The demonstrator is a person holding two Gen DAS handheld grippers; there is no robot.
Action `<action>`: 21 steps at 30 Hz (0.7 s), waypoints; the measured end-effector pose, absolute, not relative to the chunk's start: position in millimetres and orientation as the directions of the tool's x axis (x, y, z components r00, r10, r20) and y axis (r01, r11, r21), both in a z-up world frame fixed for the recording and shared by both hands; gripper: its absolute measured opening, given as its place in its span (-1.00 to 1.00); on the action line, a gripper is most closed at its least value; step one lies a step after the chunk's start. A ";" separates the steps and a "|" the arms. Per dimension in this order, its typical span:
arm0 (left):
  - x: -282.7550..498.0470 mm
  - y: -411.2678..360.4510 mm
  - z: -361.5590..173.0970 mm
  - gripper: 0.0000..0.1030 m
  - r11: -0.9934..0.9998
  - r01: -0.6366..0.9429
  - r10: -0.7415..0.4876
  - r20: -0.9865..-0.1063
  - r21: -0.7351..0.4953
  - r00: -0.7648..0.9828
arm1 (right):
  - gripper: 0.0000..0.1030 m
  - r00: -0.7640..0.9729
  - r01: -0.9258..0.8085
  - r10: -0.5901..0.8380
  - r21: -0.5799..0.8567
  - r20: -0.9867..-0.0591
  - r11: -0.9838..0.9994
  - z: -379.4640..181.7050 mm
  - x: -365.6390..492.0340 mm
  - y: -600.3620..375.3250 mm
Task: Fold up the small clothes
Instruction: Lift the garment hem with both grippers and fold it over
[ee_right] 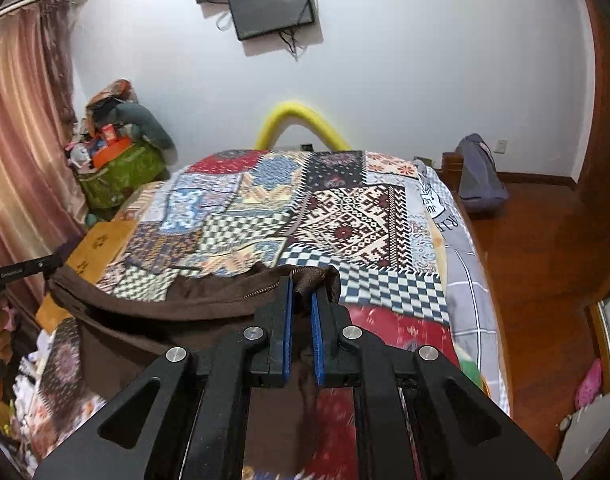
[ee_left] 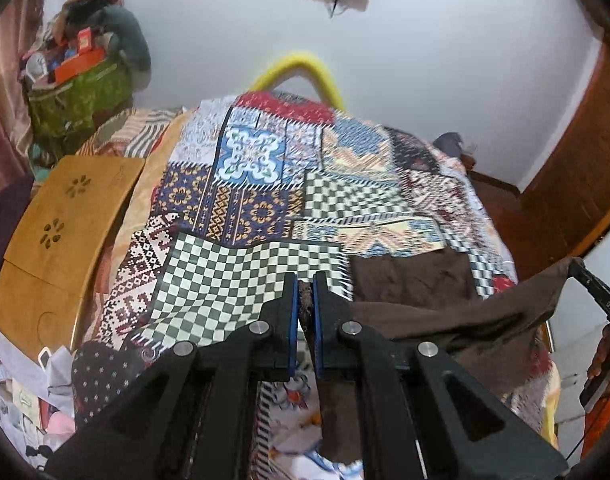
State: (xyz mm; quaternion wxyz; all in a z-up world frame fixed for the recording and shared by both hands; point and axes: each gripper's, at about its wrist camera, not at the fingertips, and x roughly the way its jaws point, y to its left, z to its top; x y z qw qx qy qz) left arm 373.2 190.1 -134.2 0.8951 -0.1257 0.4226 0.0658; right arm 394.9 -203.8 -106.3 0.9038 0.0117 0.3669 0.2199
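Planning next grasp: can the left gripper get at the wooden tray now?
Probably not: the left gripper is shut on the brown garment, also held by the right gripper. The wooden tray itself lies uncovered.

Very little here can be read. On the grey-and-white sheet (ee_right: 445, 216) at the right edge of the bed, large dark capitals run sideways; "JU" and "R" can be made out, the rest is folded away. The black bar (ee_left: 607, 300) at the right of the left wrist view carries small pale letters, seemingly "DAS". A white print on the black bar (ee_right: 13, 271) at the left of the right wrist view is too blurred to read.
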 end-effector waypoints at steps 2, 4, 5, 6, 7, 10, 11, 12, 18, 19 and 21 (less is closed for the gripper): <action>388.2 193.3 -148.8 -0.89 0.961 -0.228 0.016 -0.789 -0.158 0.615 | -0.85 0.620 -0.386 0.390 0.167 -0.681 0.907 -117.9 411.5 -196.9; 402.8 195.9 -162.8 -0.89 0.963 -0.231 0.026 -0.802 -0.141 0.597 | -0.85 0.610 -0.385 0.374 0.151 -0.699 0.910 -126.7 424.2 -191.5; 411.9 196.9 -171.3 -0.89 0.964 -0.232 0.034 -0.808 -0.128 0.588 | -0.85 0.603 -0.384 0.367 0.144 -0.708 0.912 -132.0 430.3 -188.6; 418.8 197.7 -177.8 -0.89 0.966 -0.232 0.042 -0.814 -0.115 0.580 | -0.85 0.594 -0.384 0.356 0.134 -0.722 0.913 -140.0 438.0 -184.6; 426.1 198.3 -184.7 -0.89 0.967 -0.232 0.049 -0.819 -0.104 0.572 | -0.85 0.589 -0.384 0.349 0.127 -0.729 0.914 -143.3 443.2 -182.8; 443.2 200.7 -200.8 -0.89 0.968 -0.235 0.056 -0.834 -0.090 0.550 | -0.85 0.571 -0.384 0.332 0.113 -0.751 0.916 -155.6 457.0 -178.6; 447.3 201.8 -205.0 -0.89 0.967 -0.236 0.053 -0.838 -0.092 0.544 | -0.85 0.563 -0.384 0.334 0.119 -0.756 0.916 -158.4 461.0 -177.8; 451.4 203.0 -209.1 -0.88 0.967 -0.238 0.050 -0.841 -0.094 0.538 | -0.84 0.555 -0.382 0.338 0.128 -0.760 0.915 -160.3 464.9 -178.3; 455.6 200.0 -203.2 -0.71 0.971 -0.236 0.111 -0.828 -0.026 0.549 | -0.51 0.580 -0.363 0.323 0.118 -0.748 0.924 -146.8 469.0 -182.5; 452.9 199.0 -200.9 -0.65 0.973 -0.229 0.109 -0.826 -0.026 0.553 | -0.40 0.593 -0.366 0.327 0.115 -0.736 0.924 -141.3 463.7 -184.8; 445.3 194.6 -197.7 -0.62 0.977 -0.210 0.097 -0.826 -0.027 0.556 | -0.35 0.597 -0.375 0.342 0.125 -0.726 0.919 -136.7 456.3 -187.9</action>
